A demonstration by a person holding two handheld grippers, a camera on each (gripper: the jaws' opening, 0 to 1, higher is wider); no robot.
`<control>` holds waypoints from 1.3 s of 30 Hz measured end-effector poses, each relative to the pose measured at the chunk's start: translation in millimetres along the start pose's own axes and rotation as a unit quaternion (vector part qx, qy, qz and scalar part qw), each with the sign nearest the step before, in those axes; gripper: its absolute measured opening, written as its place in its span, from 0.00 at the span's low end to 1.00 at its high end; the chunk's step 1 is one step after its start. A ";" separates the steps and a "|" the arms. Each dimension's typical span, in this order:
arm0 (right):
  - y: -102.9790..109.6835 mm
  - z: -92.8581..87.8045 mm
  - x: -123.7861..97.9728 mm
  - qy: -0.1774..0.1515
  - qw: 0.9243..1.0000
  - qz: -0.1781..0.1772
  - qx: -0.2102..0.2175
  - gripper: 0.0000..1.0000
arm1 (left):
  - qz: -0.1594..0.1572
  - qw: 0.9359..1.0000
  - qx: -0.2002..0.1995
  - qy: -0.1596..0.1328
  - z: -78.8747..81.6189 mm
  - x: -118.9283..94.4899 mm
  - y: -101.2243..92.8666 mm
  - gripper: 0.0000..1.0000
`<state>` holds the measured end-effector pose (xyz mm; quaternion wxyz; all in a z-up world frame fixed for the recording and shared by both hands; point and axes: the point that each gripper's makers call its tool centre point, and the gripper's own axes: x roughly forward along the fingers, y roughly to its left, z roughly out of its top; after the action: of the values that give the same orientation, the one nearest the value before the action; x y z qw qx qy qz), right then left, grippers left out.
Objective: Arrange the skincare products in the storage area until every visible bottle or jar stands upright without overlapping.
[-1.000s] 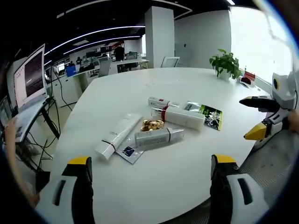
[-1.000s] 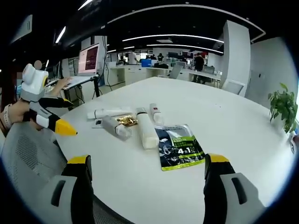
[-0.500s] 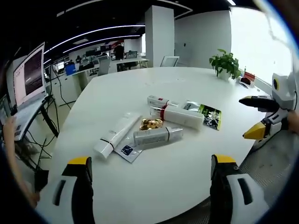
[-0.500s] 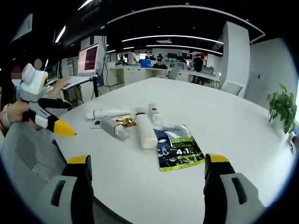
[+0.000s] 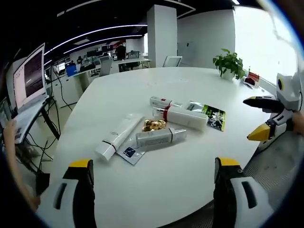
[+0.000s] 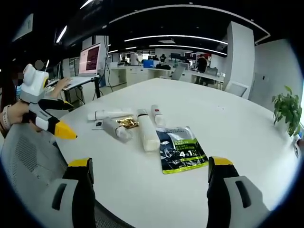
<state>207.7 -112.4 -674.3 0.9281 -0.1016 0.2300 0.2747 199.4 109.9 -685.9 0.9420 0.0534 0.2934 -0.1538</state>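
My left gripper (image 5: 151, 190) and right gripper (image 6: 148, 190) both hang jaws spread wide, holding nothing, back from the table (image 5: 199, 156) edge. Over the last second almost nothing has changed; the views barely drifted, so no sorting has begun. The products lie flat near mid-table: a long white tube (image 5: 119, 137) at nine o'clock of the gold jar (image 5: 154, 125), a grey bottle (image 5: 160, 138) just below it, a white bottle (image 5: 183, 118) at two o'clock, a green pouch (image 6: 180, 149) beyond. Bare tabletop surrounds the cluster, so there's room all round; the near edge lies between me and it.
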 end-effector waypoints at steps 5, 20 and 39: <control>0.2 0.3 0.1 0.000 1.000 0.000 0.000 1.00 | 0.000 1.000 0.001 0.002 -0.6 0.5 -0.1 0.99; -0.5 -0.7 -0.7 0.001 1.000 -0.002 0.000 1.00 | -0.002 1.000 0.004 0.002 -0.9 0.1 -1.0 0.99; 7.9 -3.3 4.1 0.011 1.000 0.011 -0.016 1.00 | -0.006 1.000 0.015 0.005 -0.4 1.1 -4.2 0.99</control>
<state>205.2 -105.0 -679.7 0.9204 -0.1174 0.2372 0.2877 198.7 105.7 -686.9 0.9389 0.0660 0.2957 -0.1634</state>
